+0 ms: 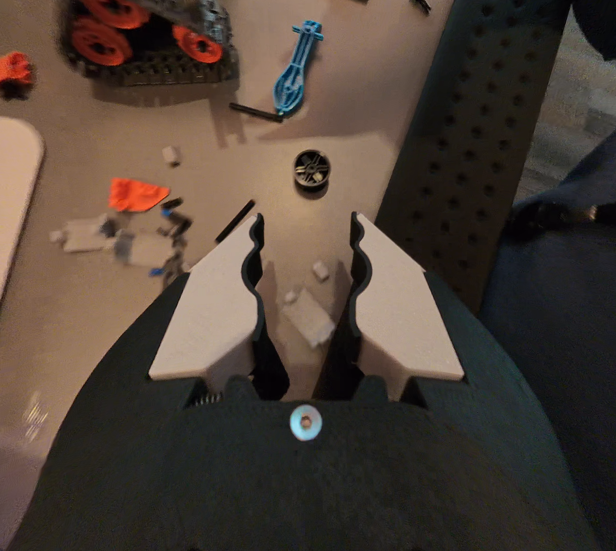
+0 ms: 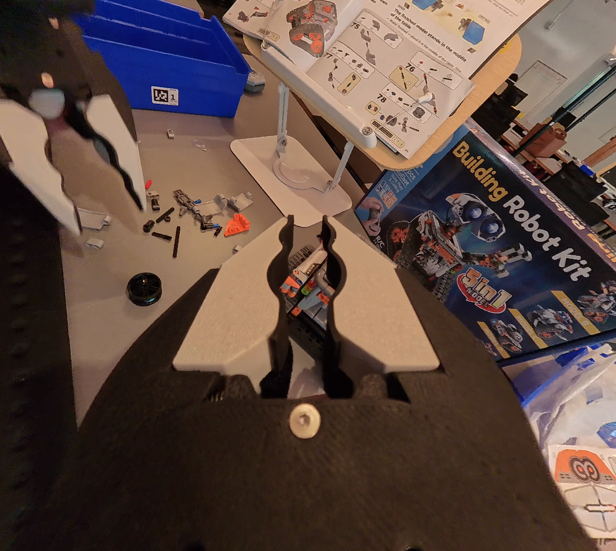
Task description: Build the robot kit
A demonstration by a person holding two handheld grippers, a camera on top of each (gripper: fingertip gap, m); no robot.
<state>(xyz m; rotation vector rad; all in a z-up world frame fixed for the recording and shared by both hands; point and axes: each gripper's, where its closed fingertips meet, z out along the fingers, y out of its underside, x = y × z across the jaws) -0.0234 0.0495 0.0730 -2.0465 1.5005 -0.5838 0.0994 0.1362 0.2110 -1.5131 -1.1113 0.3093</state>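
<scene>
Across the lower half of the left wrist view, the left gripper [image 1: 305, 225] hangs over a grey tabletop [image 1: 360, 75] with its grey fingers spread wide and nothing between them. Seen through the gap, small pale grey plastic pieces [image 1: 308, 315] lie on the table below. Just ahead of the fingertips, at centre frame, sits a small black spoked wheel [image 1: 312, 167]. Farther up lies a long blue plastic separator tool [image 1: 296, 68], with a thin black axle rod [image 1: 255, 111] touching its lower end. At upper left stands a blurred tracked toy vehicle with orange wheels [image 1: 150, 28]. An orange plastic panel [image 1: 136, 194] lies at left centre.

Low in the right wrist view, the right gripper [image 2: 307, 222] shows a narrow gap, and the tracked vehicle [image 2: 308, 288] fills it; whether the pads press on it I cannot tell. At left centre the left gripper [image 2: 106, 218] appears blurred, above the black wheel [image 2: 144, 288] and scattered small parts [image 2: 196, 211]. A blue plastic bin [image 2: 160, 58] stands upper left, an open instruction booklet on a white stand [image 2: 350, 62] at top centre, and a printed kit box [image 2: 483, 251] at right.
</scene>
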